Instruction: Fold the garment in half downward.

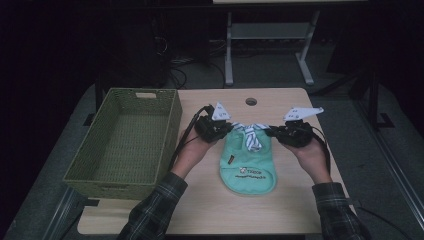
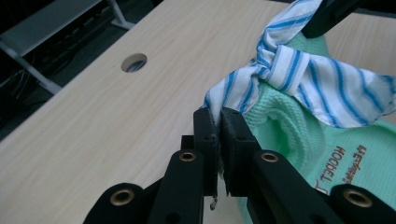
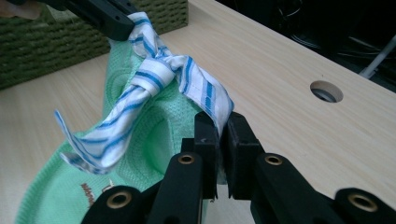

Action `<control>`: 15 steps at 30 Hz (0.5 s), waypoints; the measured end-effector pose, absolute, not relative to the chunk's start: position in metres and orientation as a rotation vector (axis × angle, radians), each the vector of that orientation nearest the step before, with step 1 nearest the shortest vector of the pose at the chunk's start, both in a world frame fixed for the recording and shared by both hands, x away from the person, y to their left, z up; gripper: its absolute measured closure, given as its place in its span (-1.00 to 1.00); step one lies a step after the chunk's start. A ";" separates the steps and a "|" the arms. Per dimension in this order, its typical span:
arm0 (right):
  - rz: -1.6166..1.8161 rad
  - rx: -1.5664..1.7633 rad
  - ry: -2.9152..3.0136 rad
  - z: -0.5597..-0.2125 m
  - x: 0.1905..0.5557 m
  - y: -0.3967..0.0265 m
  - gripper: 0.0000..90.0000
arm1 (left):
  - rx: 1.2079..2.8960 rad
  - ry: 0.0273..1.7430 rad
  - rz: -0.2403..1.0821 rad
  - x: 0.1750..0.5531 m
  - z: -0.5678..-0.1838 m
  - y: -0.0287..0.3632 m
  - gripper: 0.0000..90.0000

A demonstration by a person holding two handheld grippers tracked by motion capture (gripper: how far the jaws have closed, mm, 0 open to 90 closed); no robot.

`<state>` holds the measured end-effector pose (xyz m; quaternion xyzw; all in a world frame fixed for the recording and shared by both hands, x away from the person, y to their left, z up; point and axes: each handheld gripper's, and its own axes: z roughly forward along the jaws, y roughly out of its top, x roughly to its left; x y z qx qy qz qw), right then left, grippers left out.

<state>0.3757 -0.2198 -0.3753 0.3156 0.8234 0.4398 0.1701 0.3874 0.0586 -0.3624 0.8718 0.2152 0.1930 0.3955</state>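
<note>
A small mint-green garment (image 1: 248, 167) with printed text lies on the wooden table (image 1: 295, 210), its collar end raised. A blue-and-white striped tie (image 1: 252, 136) is knotted at that collar. My left gripper (image 1: 226, 127) is shut on the left end of the striped collar band (image 2: 224, 95). My right gripper (image 1: 272, 131) is shut on the right end of the band (image 3: 212, 100). The two grippers face each other across the knot (image 3: 156, 74), holding the band stretched between them. In the left gripper view the green garment (image 2: 327, 144) hangs under the tie (image 2: 322, 79).
A green woven basket (image 1: 131, 140) stands empty on the table's left side, close to my left hand. A round cable hole (image 1: 251, 101) sits at the table's far edge. Beyond the table are desk legs (image 1: 229, 50) and cables on a dark floor.
</note>
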 end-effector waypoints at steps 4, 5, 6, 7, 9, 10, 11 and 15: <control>1.260 0.911 2.316 -0.397 0.368 -0.220 0.88 | 2.198 0.527 0.471 0.380 -0.377 0.061 0.89; 1.272 0.913 2.311 -0.401 0.367 -0.221 0.88 | 2.197 0.521 0.466 0.378 -0.379 0.061 0.89; 1.282 0.920 2.313 -0.404 0.365 -0.222 0.88 | 2.195 0.526 0.452 0.377 -0.381 0.062 0.89; 1.287 0.916 2.312 -0.407 0.363 -0.222 0.87 | 2.194 0.523 0.446 0.375 -0.382 0.062 0.89; 1.284 0.912 2.313 -0.410 0.360 -0.222 0.87 | 2.206 0.503 0.454 0.370 -0.386 0.062 0.88; 1.276 0.911 2.322 -0.411 0.358 -0.223 0.86 | 2.208 0.495 0.457 0.369 -0.387 0.062 0.88; 1.275 0.906 2.322 -0.413 0.357 -0.223 0.86 | 2.212 0.490 0.456 0.367 -0.388 0.062 0.88; 1.297 0.900 2.316 -0.417 0.351 -0.224 0.85 | 2.215 0.480 0.443 0.362 -0.390 0.062 0.88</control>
